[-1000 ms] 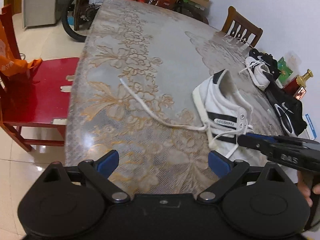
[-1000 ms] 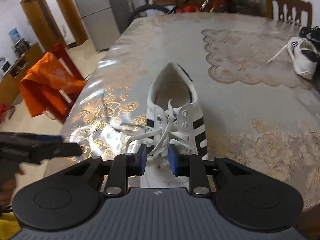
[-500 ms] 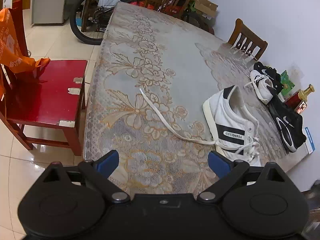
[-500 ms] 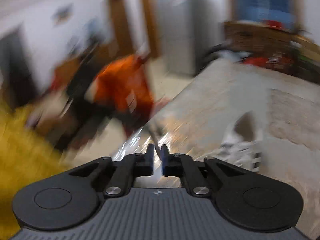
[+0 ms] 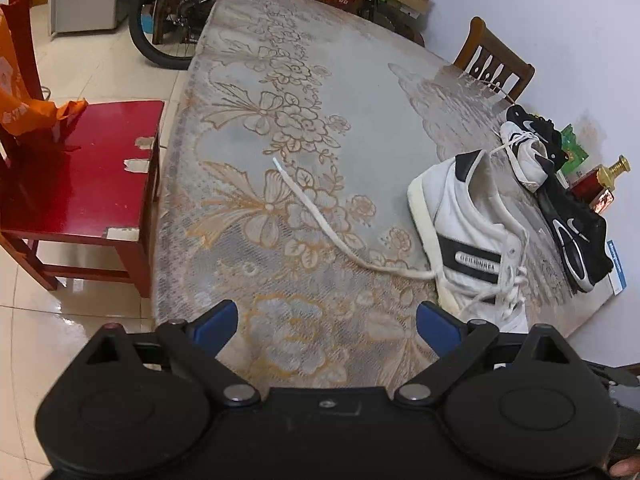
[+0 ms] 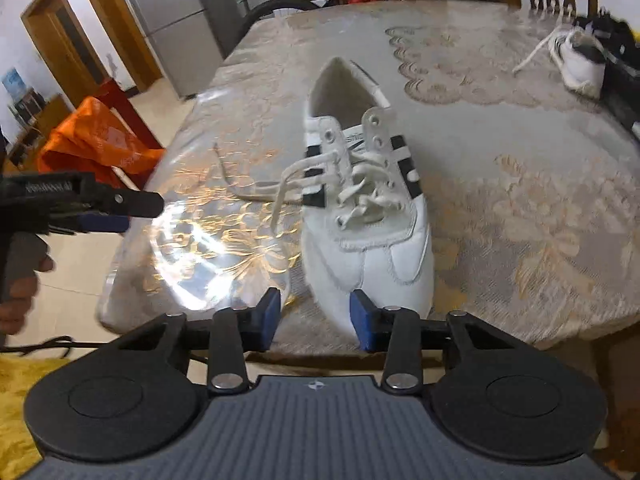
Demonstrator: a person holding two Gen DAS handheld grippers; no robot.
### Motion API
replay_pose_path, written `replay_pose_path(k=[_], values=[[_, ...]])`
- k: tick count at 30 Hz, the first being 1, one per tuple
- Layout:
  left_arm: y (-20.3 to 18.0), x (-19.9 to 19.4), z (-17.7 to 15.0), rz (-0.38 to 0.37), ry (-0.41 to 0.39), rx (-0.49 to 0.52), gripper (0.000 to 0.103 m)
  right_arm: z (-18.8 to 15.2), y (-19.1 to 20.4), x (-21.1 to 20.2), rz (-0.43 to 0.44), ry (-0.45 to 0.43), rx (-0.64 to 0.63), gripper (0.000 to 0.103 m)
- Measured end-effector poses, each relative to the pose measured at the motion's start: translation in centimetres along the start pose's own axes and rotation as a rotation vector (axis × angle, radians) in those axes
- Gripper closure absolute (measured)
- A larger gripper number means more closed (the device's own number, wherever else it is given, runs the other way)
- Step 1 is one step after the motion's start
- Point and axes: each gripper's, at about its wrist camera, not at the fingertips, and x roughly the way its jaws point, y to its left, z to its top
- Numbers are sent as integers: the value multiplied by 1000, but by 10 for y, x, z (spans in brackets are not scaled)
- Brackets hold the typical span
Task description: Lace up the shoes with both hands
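A white sneaker with black stripes [image 6: 360,200] [image 5: 468,240] sits near the table's front edge, toe toward me, partly laced. One long white lace end [image 5: 316,216] trails left across the tablecloth; a looser loop [image 6: 288,184] hangs off the shoe's left side. My right gripper [image 6: 314,312] hovers just before the toe, jaws opening with nothing between the blue pads. My left gripper [image 5: 326,320] stands wide open and empty over the table's front edge, left of the shoe; in the right wrist view it shows from the side as the left gripper [image 6: 132,208].
A white shoe [image 5: 524,152] and black sneakers [image 5: 576,232] lie at the table's right, beside a red bottle [image 5: 596,188]. A red chair [image 5: 80,184] with an orange bag [image 6: 96,140] stands left of the table. A wooden chair [image 5: 496,60] and a bicycle wheel [image 5: 168,12] lie beyond.
The right gripper has pulled back from the laces to the toe and its jaws have spread. The left gripper has drawn slightly back, so the shoe and lace sit further off.
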Motion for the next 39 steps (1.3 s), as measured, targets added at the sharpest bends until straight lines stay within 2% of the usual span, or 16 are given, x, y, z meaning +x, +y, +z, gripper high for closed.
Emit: replay_pose_path(k=[4, 6, 11, 17, 20, 25, 29, 30, 33, 39], values=[[-6, 13, 11, 3, 11, -15, 7, 14, -1, 16, -72, -58, -77, 68], [-9, 18, 15, 15, 8, -22, 7, 24, -4, 25, -95, -53, -102, 65], [-15, 31, 25, 41, 5, -89, 7, 38, -26, 34, -42, -60, -128, 64], [-29, 39, 34, 99, -22, -148, 7, 64, -30, 55, -19, -57, -235, 59], [-32, 37, 36, 140, -39, -176, 7, 78, -32, 67, 5, -68, -252, 49], [-30, 24, 30, 231, -61, -218, 7, 88, -27, 82, 60, -113, -248, 25], [-26, 26, 27, 214, -32, -234, 7, 86, -24, 73, 68, -130, -278, 30], [-27, 30, 27, 205, -23, -223, 7, 85, -27, 66, 68, -132, -279, 34], [-34, 46, 34, 189, -10, -150, 6, 81, -37, 47, 67, -139, -283, 35], [-28, 68, 64, 172, -38, -34, 5, 58, -32, 14, -39, -188, -423, 35]])
